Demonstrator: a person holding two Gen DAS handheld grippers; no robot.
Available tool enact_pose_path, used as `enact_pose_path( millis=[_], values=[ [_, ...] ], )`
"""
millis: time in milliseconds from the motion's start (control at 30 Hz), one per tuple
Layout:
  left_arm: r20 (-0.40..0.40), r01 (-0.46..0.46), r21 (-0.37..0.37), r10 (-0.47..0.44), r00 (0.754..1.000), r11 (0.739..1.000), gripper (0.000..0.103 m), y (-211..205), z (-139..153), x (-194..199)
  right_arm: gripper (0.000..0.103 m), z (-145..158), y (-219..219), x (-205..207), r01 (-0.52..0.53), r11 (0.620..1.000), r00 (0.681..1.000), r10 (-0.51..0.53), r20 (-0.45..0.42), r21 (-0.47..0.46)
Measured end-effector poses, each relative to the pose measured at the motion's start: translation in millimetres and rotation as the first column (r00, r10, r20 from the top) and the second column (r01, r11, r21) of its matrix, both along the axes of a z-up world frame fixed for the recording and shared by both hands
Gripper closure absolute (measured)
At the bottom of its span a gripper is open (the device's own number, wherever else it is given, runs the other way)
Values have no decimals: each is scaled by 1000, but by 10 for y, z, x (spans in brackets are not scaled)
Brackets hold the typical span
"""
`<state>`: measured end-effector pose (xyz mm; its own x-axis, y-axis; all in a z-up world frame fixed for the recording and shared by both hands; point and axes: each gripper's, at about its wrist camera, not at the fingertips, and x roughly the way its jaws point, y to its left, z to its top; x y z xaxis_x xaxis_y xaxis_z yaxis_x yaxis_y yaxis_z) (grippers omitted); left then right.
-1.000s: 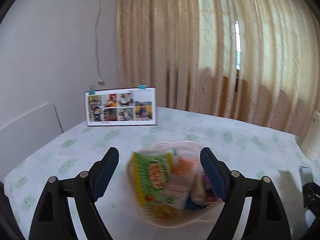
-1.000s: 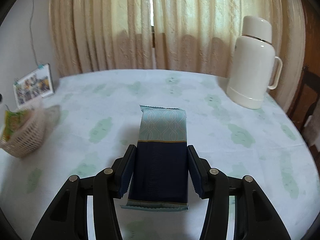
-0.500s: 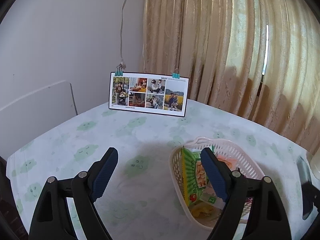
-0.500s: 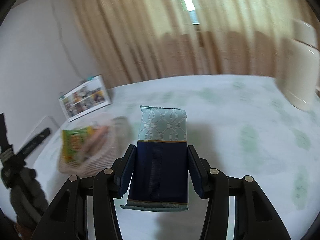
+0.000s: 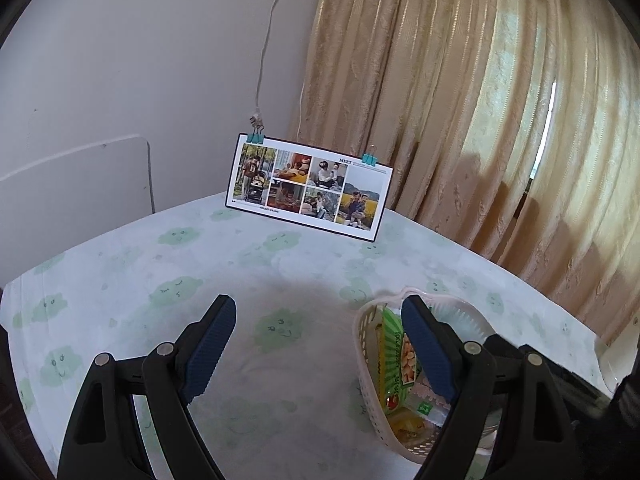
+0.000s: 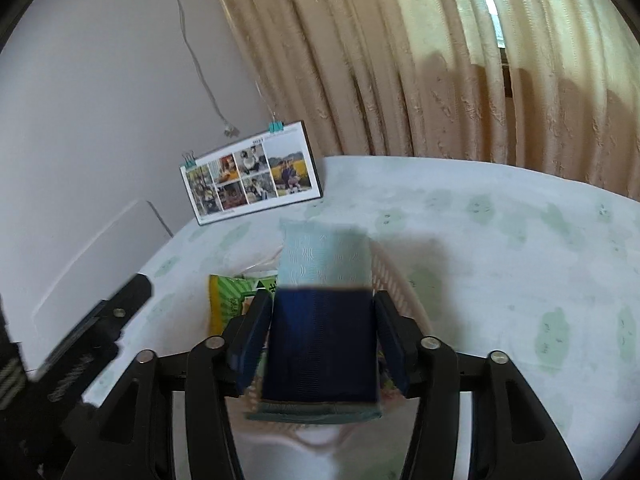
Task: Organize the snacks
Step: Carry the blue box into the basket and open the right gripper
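My right gripper (image 6: 320,320) is shut on a dark blue and pale teal snack packet (image 6: 324,312) and holds it right above the white plastic basket (image 6: 404,284). A green and yellow snack bag (image 6: 230,300) stands in the basket to the packet's left. In the left wrist view the basket (image 5: 368,364) sits at the lower right, with the green bag (image 5: 396,360) and other snacks inside, partly behind my right finger. My left gripper (image 5: 320,332) is open and empty over bare tablecloth, left of the basket.
A photo card (image 5: 308,188) with teal clips stands at the table's far edge against the wall; it also shows in the right wrist view (image 6: 248,180). Curtains hang behind. The left gripper's body (image 6: 80,344) lies just left of the basket.
My right gripper has swung left with the packet, from open table to above the basket. My left gripper has moved left off the basket, which now sits by its right finger.
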<state>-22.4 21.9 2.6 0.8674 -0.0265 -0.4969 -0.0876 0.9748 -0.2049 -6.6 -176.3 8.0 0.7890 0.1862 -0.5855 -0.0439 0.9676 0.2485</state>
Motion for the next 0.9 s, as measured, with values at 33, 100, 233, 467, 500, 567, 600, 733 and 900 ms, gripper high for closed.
enact_pose_path(
  millis=[33,100,233,467,500,567,600,733,900],
  values=[
    [-4,2,4,-2,1000,1000,21,-3,-3,9,41,-28,30,-5,6,1000,1000,-6,0,-14],
    [-9,1,6,-1,1000,1000,21,-4,-8,14,39,-76,58,-46,5,1000,1000,-5,5,-25],
    [2,-2,9,2,1000,1000,21,-15,-1,-3,37,-155,-36,-280,37,999,999,-37,22,-5],
    [34,-9,38,8,999,999,8,-94,8,-57,23,-237,-109,-684,94,993,994,-90,56,-73],
    [41,-14,45,12,999,999,6,-111,8,-69,21,-251,-107,-722,97,992,994,-92,59,-84],
    [54,-20,58,17,998,998,1,-147,-4,-86,15,-298,-115,-774,96,991,994,-91,57,-98],
    [58,-20,70,16,998,997,1,-173,-17,-95,12,-326,-118,-789,101,989,994,-95,55,-106],
    [47,18,158,-26,999,987,1,-295,-99,-165,10,-393,-85,-815,115,977,993,-107,55,-179],
    [22,113,248,-122,992,962,0,-330,-85,-321,6,-374,-26,-844,112,971,993,-99,70,-209]
  ],
)
